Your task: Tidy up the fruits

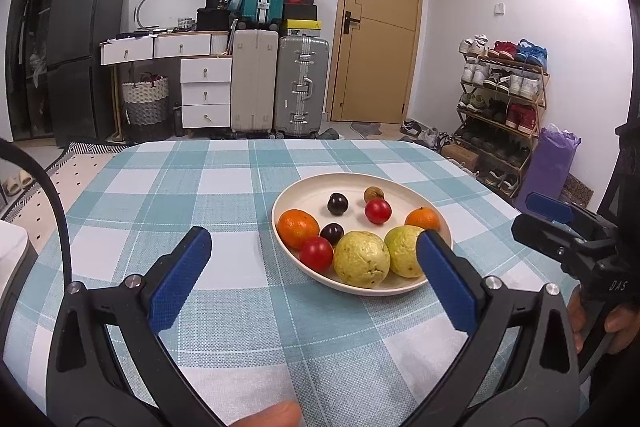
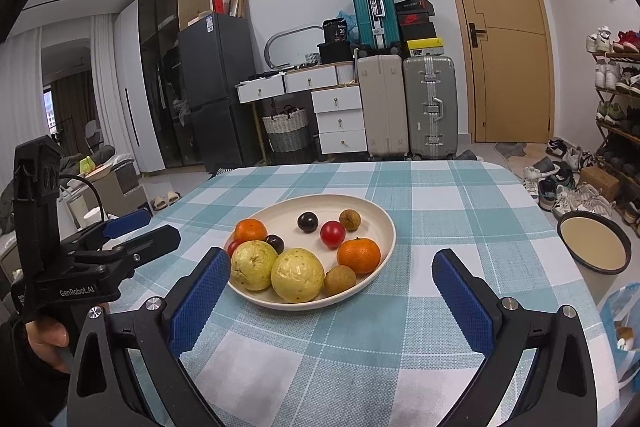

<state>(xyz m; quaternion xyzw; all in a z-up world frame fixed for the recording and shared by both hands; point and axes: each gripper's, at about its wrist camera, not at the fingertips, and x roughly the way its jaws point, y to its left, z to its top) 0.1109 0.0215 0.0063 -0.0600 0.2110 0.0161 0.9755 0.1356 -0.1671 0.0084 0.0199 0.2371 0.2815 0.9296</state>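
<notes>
"GenRobot.AI" stands on the left gripper (image 2: 328, 291) body; "DAS" on the right gripper (image 1: 316, 259) body

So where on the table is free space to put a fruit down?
The checked tablecloth is bare right of the plate, behind it toward the far edge, and in front between the open right gripper fingers. The plate's near half is crowded with fruit.

Beyond my jaws a checked cloth (image 2: 420, 195) spreads out. Far ahead of them stand a beige case (image 2: 383, 105) and a silver case (image 2: 431, 107), touching, with a teal case (image 2: 374, 11) on top. Left of those sit a white drawer unit (image 2: 339, 121), a basket (image 2: 286, 129) and a dark fridge (image 2: 218, 87). A tan door (image 2: 502, 35) is ahead to the right, with a shoe rack (image 1: 502, 107) farther right.
</notes>
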